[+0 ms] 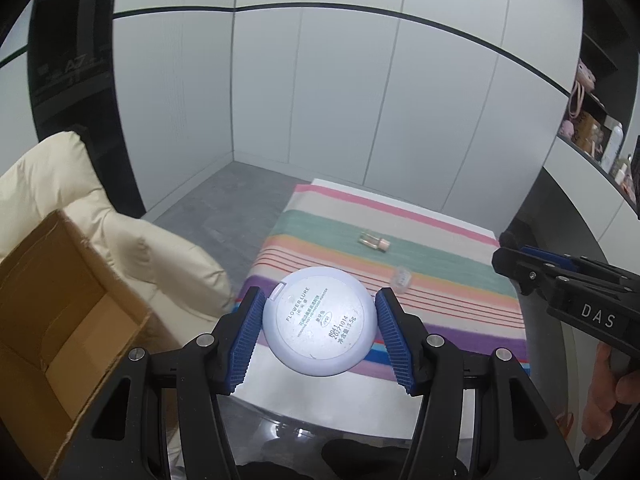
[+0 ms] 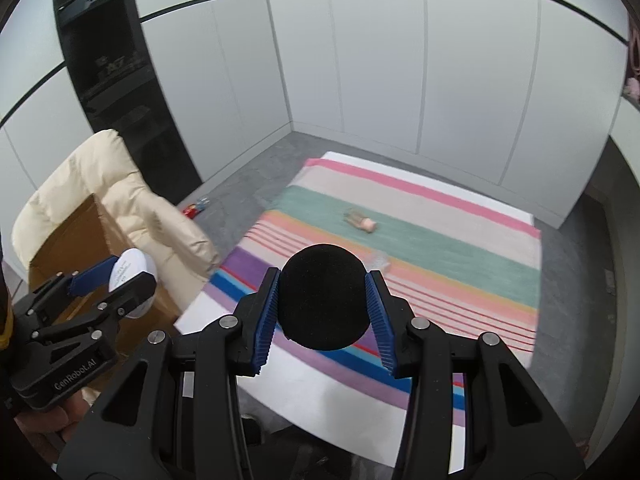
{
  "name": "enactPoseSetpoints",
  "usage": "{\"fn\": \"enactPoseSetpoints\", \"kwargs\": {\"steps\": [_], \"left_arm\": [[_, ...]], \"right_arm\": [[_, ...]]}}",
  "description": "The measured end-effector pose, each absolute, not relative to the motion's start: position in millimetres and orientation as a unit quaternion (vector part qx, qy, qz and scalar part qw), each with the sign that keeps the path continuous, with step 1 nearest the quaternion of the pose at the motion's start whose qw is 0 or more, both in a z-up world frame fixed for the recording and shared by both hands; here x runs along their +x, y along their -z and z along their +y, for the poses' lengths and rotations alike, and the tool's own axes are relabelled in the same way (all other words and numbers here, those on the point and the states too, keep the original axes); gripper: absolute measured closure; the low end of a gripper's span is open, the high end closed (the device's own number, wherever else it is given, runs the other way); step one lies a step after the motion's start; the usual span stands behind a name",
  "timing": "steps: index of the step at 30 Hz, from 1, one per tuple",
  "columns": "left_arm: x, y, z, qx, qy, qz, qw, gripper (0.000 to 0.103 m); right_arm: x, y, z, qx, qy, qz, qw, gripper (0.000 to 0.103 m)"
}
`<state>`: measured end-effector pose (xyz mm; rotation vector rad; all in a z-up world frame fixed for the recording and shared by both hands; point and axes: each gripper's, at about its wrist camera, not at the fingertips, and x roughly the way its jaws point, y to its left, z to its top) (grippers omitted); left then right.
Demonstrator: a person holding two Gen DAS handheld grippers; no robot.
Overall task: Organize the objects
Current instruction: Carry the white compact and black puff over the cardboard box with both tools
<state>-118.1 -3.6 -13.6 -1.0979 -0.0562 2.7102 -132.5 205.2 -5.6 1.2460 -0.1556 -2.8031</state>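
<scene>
Left wrist: left gripper point(image 1: 320, 322) has its jaws clamped across the rim of a round white compact point(image 1: 320, 320), label side facing the camera. Gripping on the diameter keeps the flat case from twisting. It hangs over the near edge of the striped cloth point(image 1: 440, 280), with the open cardboard box point(image 1: 60, 320) on the cream chair point(image 1: 80, 200) to the left, the likely drop spot. A small bottle point(image 1: 374, 241) and a clear cap point(image 1: 401, 278) lie on the cloth.

Right wrist: right gripper point(image 2: 325, 304) has its jaws closed on a black round puff point(image 2: 323, 298), squeezed at its widest part, above the cloth. The left gripper point(image 2: 116, 284) with the compact sits right by the box point(image 2: 80, 232).
</scene>
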Motion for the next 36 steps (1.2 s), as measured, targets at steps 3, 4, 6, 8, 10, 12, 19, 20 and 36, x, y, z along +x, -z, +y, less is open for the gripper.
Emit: {"fn": "enactPoseSetpoints", "kwargs": {"steps": [3, 4, 6, 8, 10, 12, 19, 20, 36], "left_arm": [[-116, 15, -17, -0.374, -0.922, -0.025, 0.099, 0.044], [-115, 14, -22, -0.373, -0.922, -0.027, 0.097, 0.044], [-113, 14, -30, -0.371, -0.924, -0.029, 0.091, 0.044], [-112, 13, -40, -0.371, -0.924, -0.033, 0.085, 0.044], [-111, 13, -50, -0.37, -0.925, -0.038, 0.077, 0.044], [-109, 12, -59, -0.369, -0.926, -0.041, 0.069, 0.044], [-105, 12, -92, -0.367, -0.928, -0.055, 0.043, 0.044], [-104, 12, -96, -0.367, -0.928, -0.056, 0.039, 0.044], [-82, 11, -160, -0.362, -0.928, -0.082, -0.026, 0.044]], "right_arm": [[-137, 6, 192, 0.405, 0.913, -0.041, 0.043, 0.058], [-139, 6, 187, 0.405, 0.912, -0.04, 0.048, 0.058], [-141, 6, 177, 0.405, 0.912, -0.038, 0.056, 0.058], [-143, 6, 166, 0.406, 0.911, -0.032, 0.063, 0.058], [-145, 5, 154, 0.405, 0.911, -0.025, 0.071, 0.058], [-146, 5, 143, 0.404, 0.911, -0.018, 0.078, 0.058], [-150, 3, 110, 0.403, 0.909, -0.002, 0.104, 0.058], [-151, 3, 106, 0.403, 0.909, 0.0, 0.107, 0.058], [-155, 0, 32, 0.397, 0.903, 0.032, 0.163, 0.058]]}}
